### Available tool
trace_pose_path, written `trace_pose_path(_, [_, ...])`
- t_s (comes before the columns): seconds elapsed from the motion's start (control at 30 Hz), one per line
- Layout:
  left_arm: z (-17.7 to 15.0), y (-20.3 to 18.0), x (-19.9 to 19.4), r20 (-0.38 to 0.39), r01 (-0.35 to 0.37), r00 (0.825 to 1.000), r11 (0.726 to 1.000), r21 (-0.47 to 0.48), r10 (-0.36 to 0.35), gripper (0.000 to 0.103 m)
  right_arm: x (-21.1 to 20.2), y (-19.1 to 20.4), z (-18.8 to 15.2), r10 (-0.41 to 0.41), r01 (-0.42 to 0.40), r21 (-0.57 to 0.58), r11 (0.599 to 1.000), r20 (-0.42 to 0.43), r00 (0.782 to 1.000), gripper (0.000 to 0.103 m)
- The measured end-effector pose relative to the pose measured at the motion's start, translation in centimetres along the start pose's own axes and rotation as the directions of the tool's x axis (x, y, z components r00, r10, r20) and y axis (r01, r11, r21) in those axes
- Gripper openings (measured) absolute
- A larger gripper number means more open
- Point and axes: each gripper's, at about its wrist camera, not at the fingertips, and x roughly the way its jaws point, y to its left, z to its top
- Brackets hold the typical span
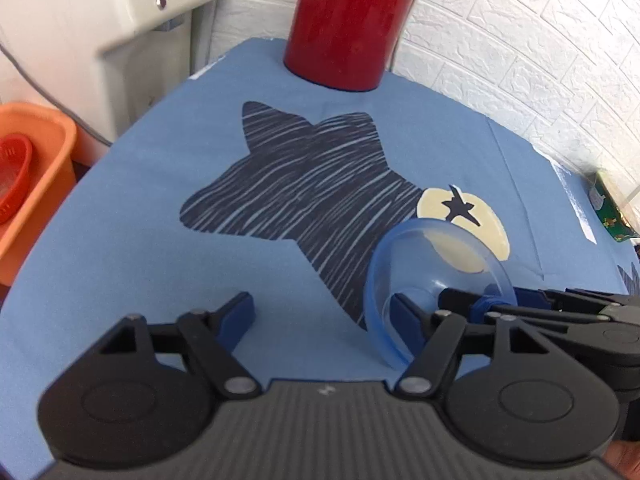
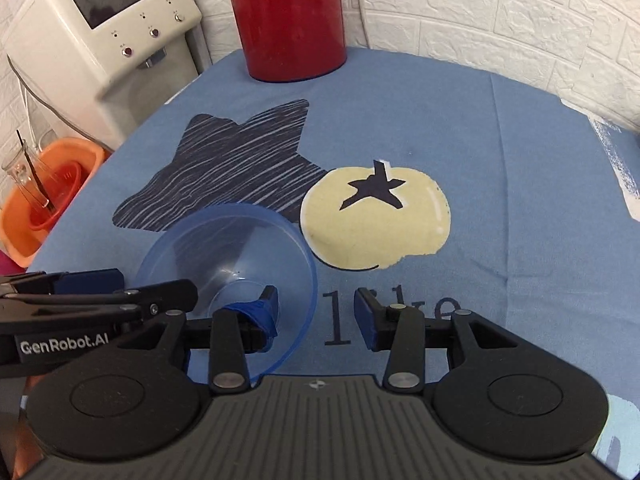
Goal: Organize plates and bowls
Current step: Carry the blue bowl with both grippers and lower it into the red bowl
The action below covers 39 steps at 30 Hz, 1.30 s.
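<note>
Right gripper [image 2: 316, 306], jaws apart, straddles the tilted blue bowl [image 2: 224, 248]; left gripper [image 1: 322, 314] gapes empty. Next, likely: clamp it firmly.

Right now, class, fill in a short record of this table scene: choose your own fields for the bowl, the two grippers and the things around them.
Bowl: clear blue bowl, tilted on its side above the blue cloth
Left gripper: open, its right-hand finger at the bowl's rim
Right gripper: open, its left-hand finger seen through the bowl wall
What bears the bowl: cannot tell
Back of table: red jug
Off the table: orange tub, white machine
</note>
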Motion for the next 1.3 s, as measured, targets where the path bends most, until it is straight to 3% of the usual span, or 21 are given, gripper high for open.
trace_pose_path(0.03, [-0.1, -0.1, 0.0, 0.005, -0.010, 1.000, 1.000, 0.009, 0.010, 0.059, 0.0, 0.0, 0.0, 0.006, -0.006, 0.004, 1.000, 0.005, 1.000, 0.024])
trace_pose_path(0.07, [-0.1, -0.3, -0.1, 0.009, -0.015, 1.000, 1.000, 0.021, 0.015, 0.041, 0.0, 0.0, -0.2, 0.022, -0.022, -0.003, 1.000, 0.014, 1.000, 0.022])
trace_pose_path(0.1, [-0.2, -0.6, -0.1, 0.010, -0.018, 1.000, 0.999, 0.037, 0.018, 0.031, 0.0, 0.0, -0.4, 0.059, -0.059, -0.005, 0.998, 0.021, 0.998, 0.019])
trace_pose_path(0.17, [-0.4, -0.8, 0.0, -0.004, 0.028, 1.000, 0.999, 0.039, -0.028, 0.001, -0.1, 0.0, -0.9, 0.148, -0.149, 0.010, 0.989, 0.029, 0.989, 0.015])
trace_pose_path(0.3, [-1.0, -0.8, -0.6, -0.010, 0.045, 0.999, 0.998, 0.038, -0.044, 0.000, -0.4, 1.6, -1.3, 0.134, -0.133, -0.055, 0.990, 0.028, 0.991, 0.011])
trace_pose_path(0.5, [-2.1, -1.9, -3.4, -0.041, 0.084, 0.996, 0.995, 0.061, -0.082, 0.000, -1.9, 1.7, -2.3, 0.130, -0.130, -0.020, 0.991, 0.011, 0.991, 0.013])
trace_pose_path(0.63, [-4.3, -3.7, -6.6, -0.070, 0.127, 0.990, 0.989, 0.080, -0.121, 0.000, -5.1, 1.3, -4.3, 0.135, -0.134, 0.001, 0.991, -0.003, 0.991, 0.016])
trace_pose_path(0.8, [-8.7, -7.7, -11.9, -0.105, 0.225, 0.971, 0.965, 0.131, -0.213, 0.000, -11.9, -0.3, -9.2, 0.109, -0.109, -0.003, 0.994, -0.006, 0.994, 0.018])
trace_pose_path(1.0, [-15.4, -13.8, -16.9, -0.135, 0.316, 0.947, 0.918, 0.238, -0.291, 0.000, -20.4, -3.1, -16.6, 0.026, -0.026, 0.037, 0.999, 0.010, 1.000, 0.020])
trace_pose_path(1.17, [-20.3, -17.3, -18.1, -0.191, 0.340, 0.937, 0.891, 0.302, -0.293, 0.000, -23.9, -5.1, -22.1, -0.028, 0.028, 0.102, 0.994, 0.004, 1.000, 0.020])
trace_pose_path(1.3, [-22.9, -18.3, -18.0, -0.225, 0.331, 0.937, 0.885, 0.327, -0.267, 0.000, -24.4, -6.2, -24.7, -0.025, 0.027, 0.133, 0.991, -0.016, 1.000, 0.020])
